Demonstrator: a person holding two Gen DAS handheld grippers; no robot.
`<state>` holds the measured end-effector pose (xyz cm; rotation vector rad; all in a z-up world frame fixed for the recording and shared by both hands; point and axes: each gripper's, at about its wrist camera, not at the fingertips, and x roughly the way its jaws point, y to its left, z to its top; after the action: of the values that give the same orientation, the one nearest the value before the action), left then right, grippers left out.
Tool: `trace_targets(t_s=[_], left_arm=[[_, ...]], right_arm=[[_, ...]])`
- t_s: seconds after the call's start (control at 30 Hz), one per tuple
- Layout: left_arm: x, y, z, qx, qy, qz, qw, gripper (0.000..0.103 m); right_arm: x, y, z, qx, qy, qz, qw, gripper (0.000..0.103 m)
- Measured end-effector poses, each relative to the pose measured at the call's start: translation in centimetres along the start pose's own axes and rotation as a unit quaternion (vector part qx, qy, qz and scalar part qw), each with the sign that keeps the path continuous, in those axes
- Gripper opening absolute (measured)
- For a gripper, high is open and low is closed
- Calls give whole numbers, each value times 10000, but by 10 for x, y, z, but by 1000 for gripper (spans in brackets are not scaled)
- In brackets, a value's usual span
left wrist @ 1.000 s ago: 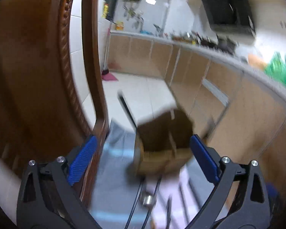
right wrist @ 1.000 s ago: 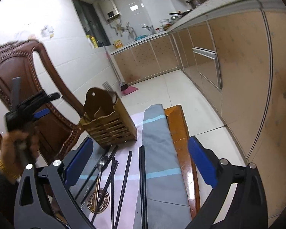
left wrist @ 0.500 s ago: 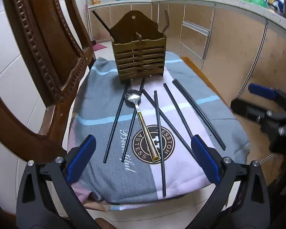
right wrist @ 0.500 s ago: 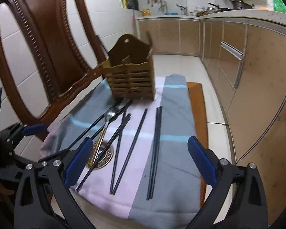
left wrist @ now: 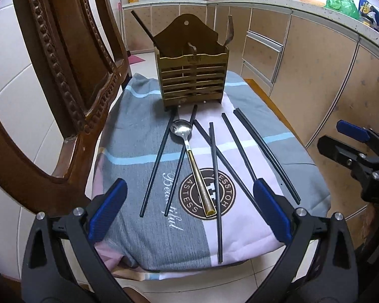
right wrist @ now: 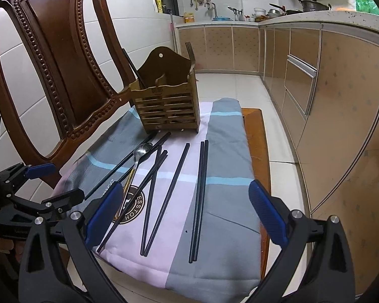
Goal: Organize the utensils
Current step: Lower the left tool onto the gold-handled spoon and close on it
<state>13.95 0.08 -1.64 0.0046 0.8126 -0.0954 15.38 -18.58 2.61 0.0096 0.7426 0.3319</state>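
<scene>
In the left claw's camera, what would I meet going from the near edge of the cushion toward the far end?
Round brown logo printed on the cushion cover → shiny bowl of the gold-handled metal spoon → slatted wooden utensil holder → beige kitchen cabinets.

My left tongs (left wrist: 189,212) are spread wide, blue pads level, holding nothing. My right tongs (right wrist: 183,212) gape just as wide and empty, side by side with the left, both pointing forward.

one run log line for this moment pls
left tool open | right tool open | spoon, chopsticks on cloth | holder upright | nothing grasped
</scene>
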Motion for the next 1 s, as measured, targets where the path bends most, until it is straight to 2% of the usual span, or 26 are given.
trace_targets(t_s=[0.03,0.1,0.17,0.4,0.5,0.63,0.8,0.83,0.93,1.0], left_arm=[[3,2,2,-48,24,-19,10000,98],[16,7,7,-224,186,-114,9995,89],[37,9,15,-347,497,-242,9979,68],[100,5,41,-320,976,5,9947,66],[124,8,53,-408,1175,90,9922,57],[153,13,59,-499,1444,177,9881,53],[172,24,66,-747,1528,63,9854,37],[175,26,68,-807,1541,-12,9847,29],[178,31,70,-913,1481,-164,9846,14],[173,35,71,-979,1390,-302,9850,10]], right_arm=[[0,0,1,5,-4,-1,10000,97],[2,-1,3,43,-15,-6,10000,97],[4,-2,6,87,-6,-1,10000,97],[17,-1,10,177,109,67,9998,97],[20,-2,10,188,143,104,9997,97],[19,-7,12,254,129,136,9995,97],[23,-9,14,293,154,145,9993,97],[24,-10,14,288,162,136,9994,97],[31,-12,13,323,274,121,9990,97],[37,-13,12,337,382,116,9986,97]])
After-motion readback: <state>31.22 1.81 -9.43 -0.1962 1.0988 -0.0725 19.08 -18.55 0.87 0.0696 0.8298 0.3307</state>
